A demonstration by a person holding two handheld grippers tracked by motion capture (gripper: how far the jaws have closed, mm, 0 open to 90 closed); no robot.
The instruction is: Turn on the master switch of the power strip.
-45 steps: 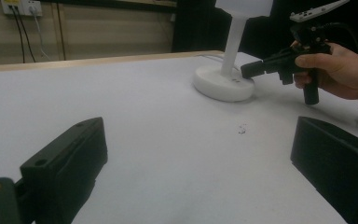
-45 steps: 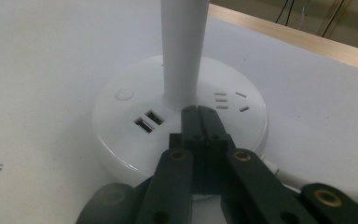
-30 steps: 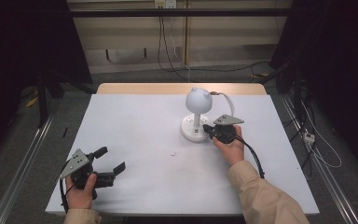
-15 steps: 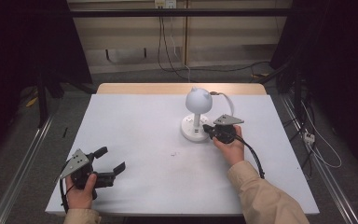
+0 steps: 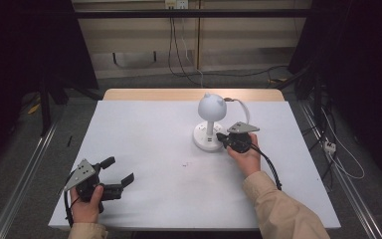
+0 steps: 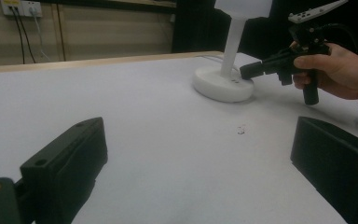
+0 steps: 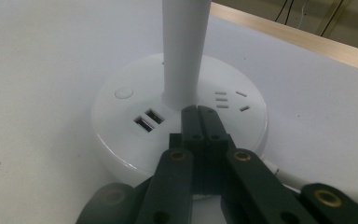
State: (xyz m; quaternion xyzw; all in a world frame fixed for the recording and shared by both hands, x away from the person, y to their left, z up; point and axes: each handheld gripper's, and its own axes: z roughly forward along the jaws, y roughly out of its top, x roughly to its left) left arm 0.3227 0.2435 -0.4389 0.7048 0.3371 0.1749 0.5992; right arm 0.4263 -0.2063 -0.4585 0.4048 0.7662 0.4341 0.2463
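A white table (image 5: 144,129) stands in a dim room, cables along the back wall. High view: the lamp (image 5: 211,122) sits toward 1 o'clock of centre; the right hand-held gripper (image 5: 222,138) touches its base, the left hand-held gripper (image 5: 118,172) lies at 8 o'clock, jaws wide. Left gripper view: lamp base (image 6: 223,84) at 1 o'clock. Right gripper view: jaws closed together, empty, tips resting on the base (image 7: 121,121) beside the stem (image 7: 182,51).
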